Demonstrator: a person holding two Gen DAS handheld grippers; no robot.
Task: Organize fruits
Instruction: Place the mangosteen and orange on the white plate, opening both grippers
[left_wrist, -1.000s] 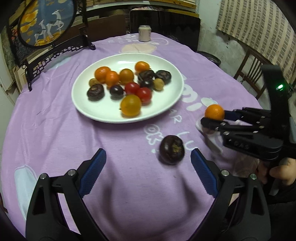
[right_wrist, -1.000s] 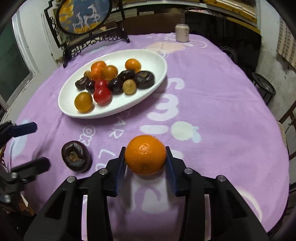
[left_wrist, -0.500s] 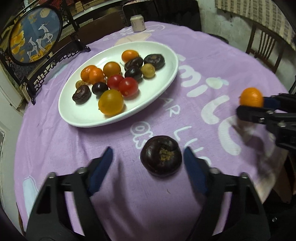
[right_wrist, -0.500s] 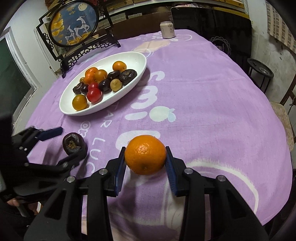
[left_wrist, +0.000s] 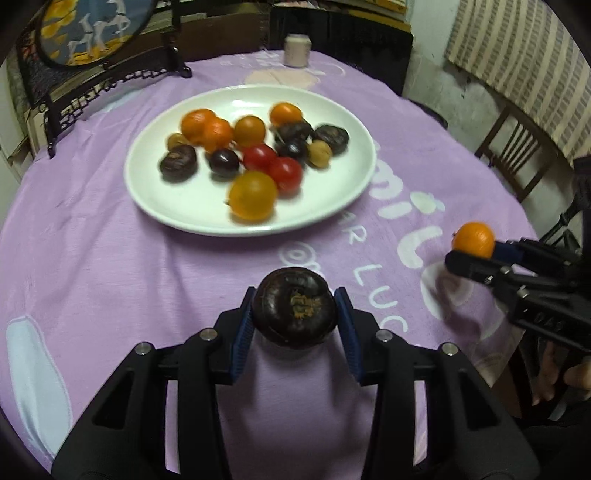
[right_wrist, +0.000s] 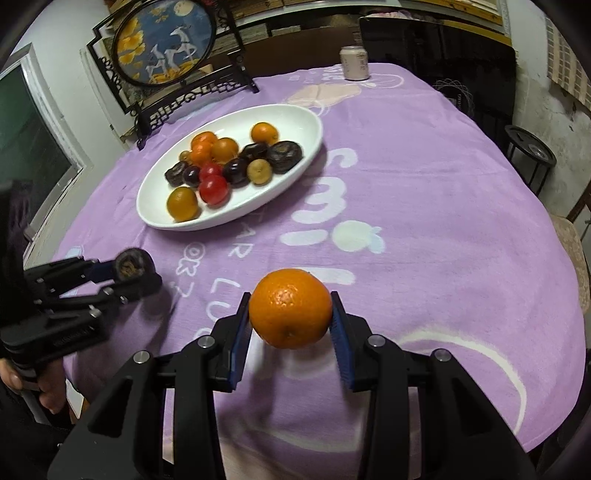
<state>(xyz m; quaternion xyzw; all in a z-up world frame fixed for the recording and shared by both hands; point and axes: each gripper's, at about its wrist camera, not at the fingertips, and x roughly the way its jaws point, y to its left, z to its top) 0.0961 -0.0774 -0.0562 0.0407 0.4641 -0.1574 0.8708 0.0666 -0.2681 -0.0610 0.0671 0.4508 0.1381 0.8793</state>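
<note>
the round dark purple mangosteen (left_wrist: 294, 307), a second ago loose on the purple cloth (left_wrist: 110, 266), now sits pinched between the blue pads of the left gripper (left_wrist: 294, 314), whose jaws have just been closing on it. the right gripper (right_wrist: 290, 321) stays clamped on the orange mandarin (right_wrist: 290, 308). both fruits look ready to join the white oval plate (left_wrist: 332, 206).

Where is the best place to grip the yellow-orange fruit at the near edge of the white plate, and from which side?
Grip the yellow-orange fruit across its round middle, coming from above and the near rim of the white plate. The red tomatoes crowd its far side; the near side is bare.
</note>
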